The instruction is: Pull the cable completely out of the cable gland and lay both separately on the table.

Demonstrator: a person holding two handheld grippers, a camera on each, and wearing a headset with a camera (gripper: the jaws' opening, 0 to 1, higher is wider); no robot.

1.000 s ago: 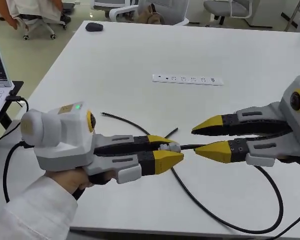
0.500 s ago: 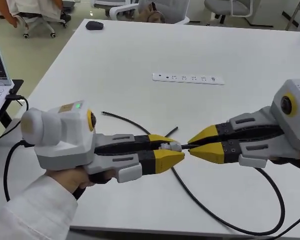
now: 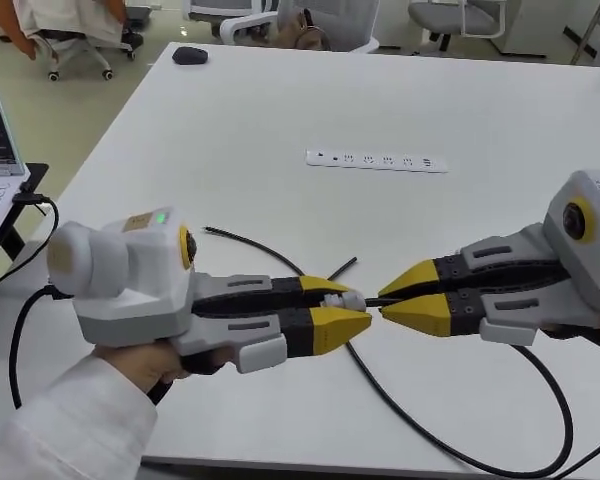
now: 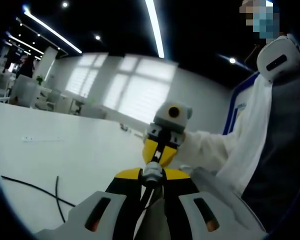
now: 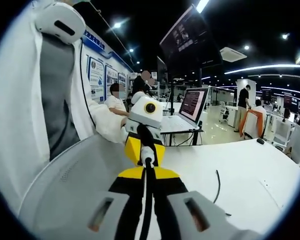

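Cable gland (image 3: 342, 297): sitting white between the left gripper (image 3: 356, 303) tips; jaws are clamping tight on it.
Cable (image 5: 148, 200): running black between the right gripper (image 3: 382, 301) jaws, which are pinching it, nearly together, just ahead of the left tips.
Writing: laptop (image 5: 191, 105) screen text is showing in the right gripper view, too small for reading.

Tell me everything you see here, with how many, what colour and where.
White table: one, white, under everything.
White power strip: one, white, mid-table.
Black computer mouse: one, black, table's far left corner.
Open laptop: one, grey, left of the table.
Black cable: one, black, looped over the table, into the gland.
Small white cable gland: one, white, between the left jaws.
Left gripper: one, grey and yellow, shut on the gland.
Right gripper: one, grey and yellow, shut on the cable.
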